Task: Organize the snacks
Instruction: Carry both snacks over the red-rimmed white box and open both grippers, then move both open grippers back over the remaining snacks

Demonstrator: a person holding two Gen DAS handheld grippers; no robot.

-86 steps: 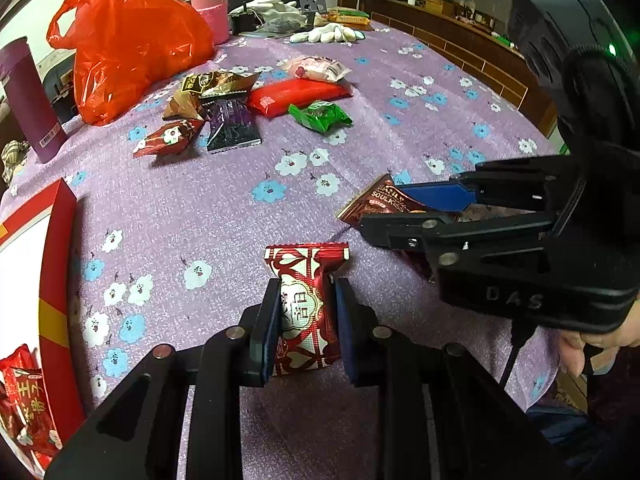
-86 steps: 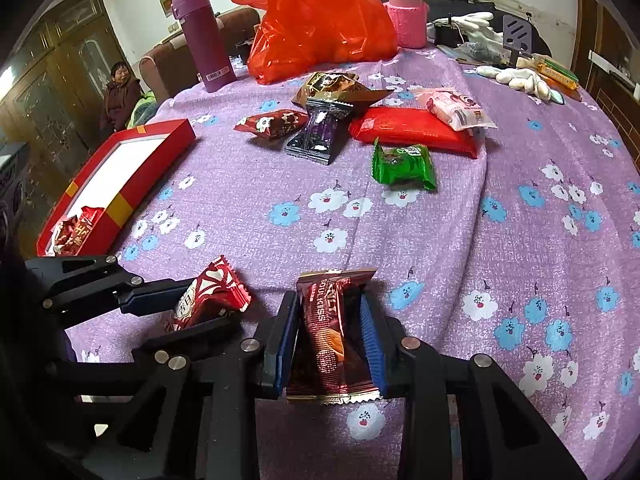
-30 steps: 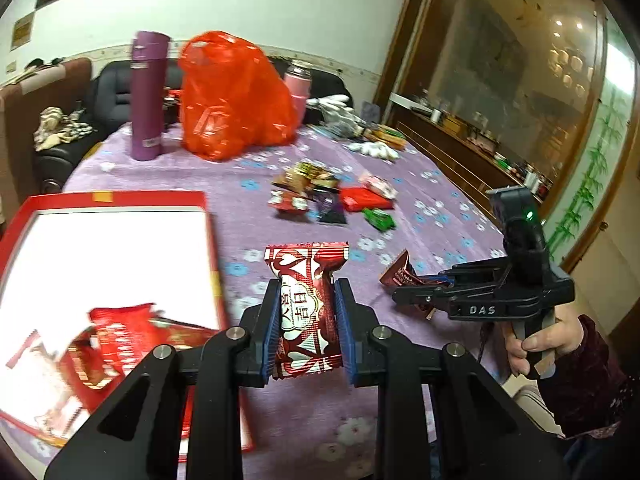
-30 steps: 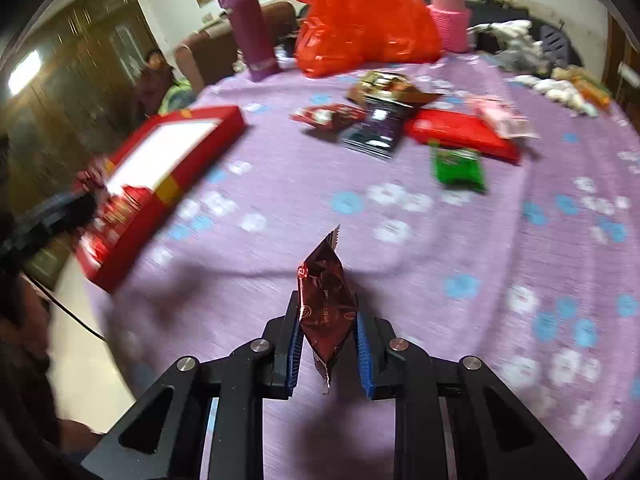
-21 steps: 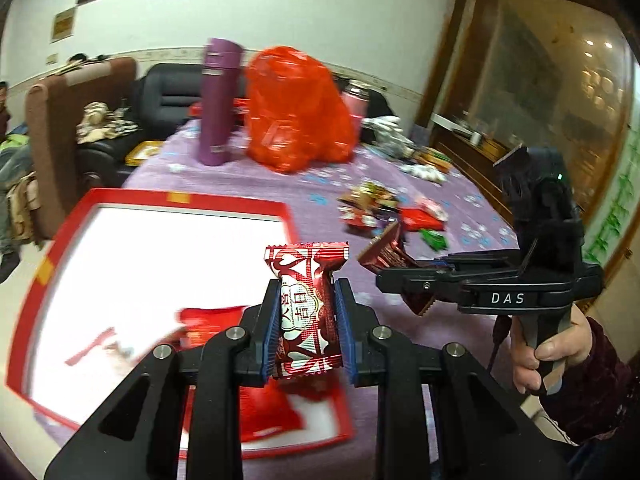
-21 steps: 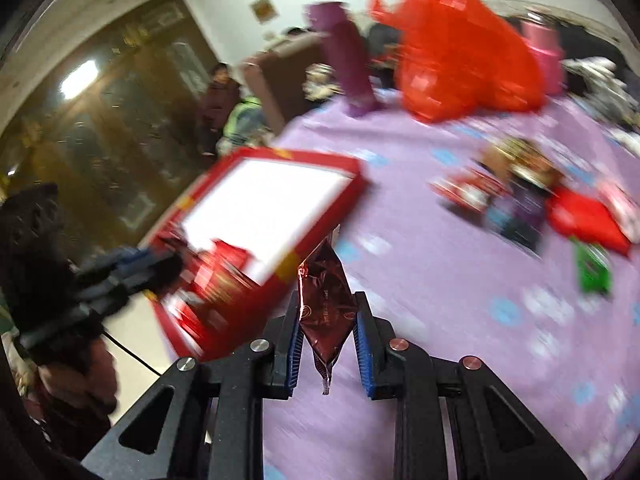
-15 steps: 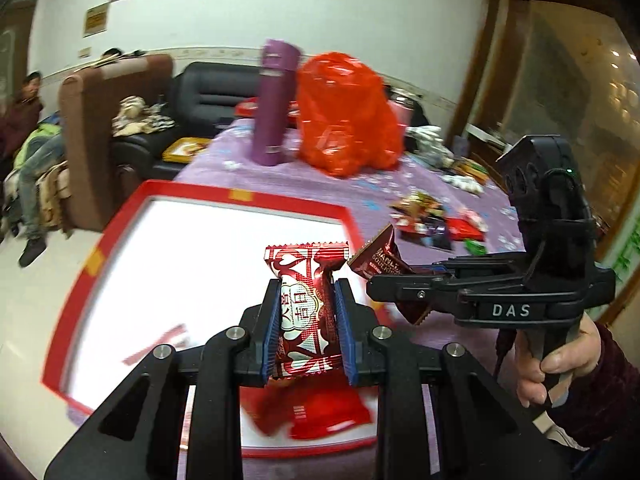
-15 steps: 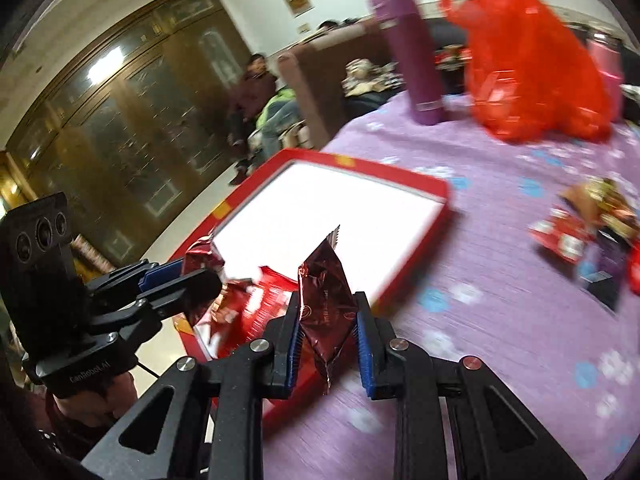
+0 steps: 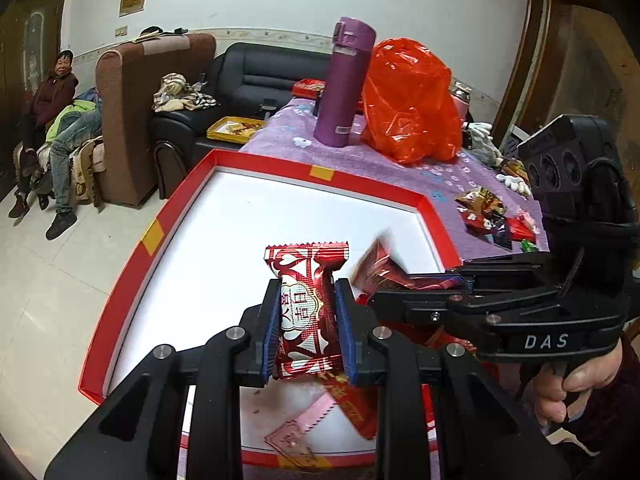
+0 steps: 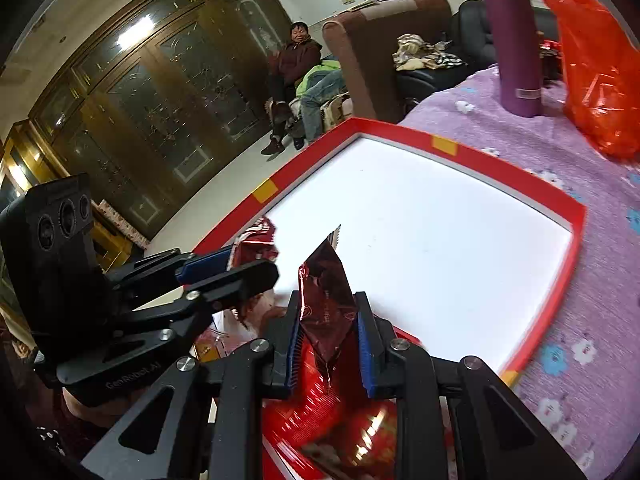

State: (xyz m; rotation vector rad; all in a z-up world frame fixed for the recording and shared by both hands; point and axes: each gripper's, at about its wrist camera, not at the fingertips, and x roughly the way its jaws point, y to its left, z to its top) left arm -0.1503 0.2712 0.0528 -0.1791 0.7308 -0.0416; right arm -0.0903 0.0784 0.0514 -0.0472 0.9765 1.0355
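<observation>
Left claw (image 9: 306, 330) clenched on red candy (image 9: 305, 312), upright between pads, above red box (image 9: 256, 220) near corner. Right claw (image 10: 328, 344) grips dark-red packet (image 10: 326, 300), tip up, over same corner, above loose red snacks (image 10: 340, 420). Box on table (image 10: 592, 320).

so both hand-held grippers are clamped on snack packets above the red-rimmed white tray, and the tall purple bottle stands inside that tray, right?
Not quite. The tall purple bottle stands on the purple flowered tablecloth beyond the red-rimmed white tray, as the left wrist view shows. The rest holds: left hand-held gripper and right hand-held gripper each clamp a snack packet above the tray.
</observation>
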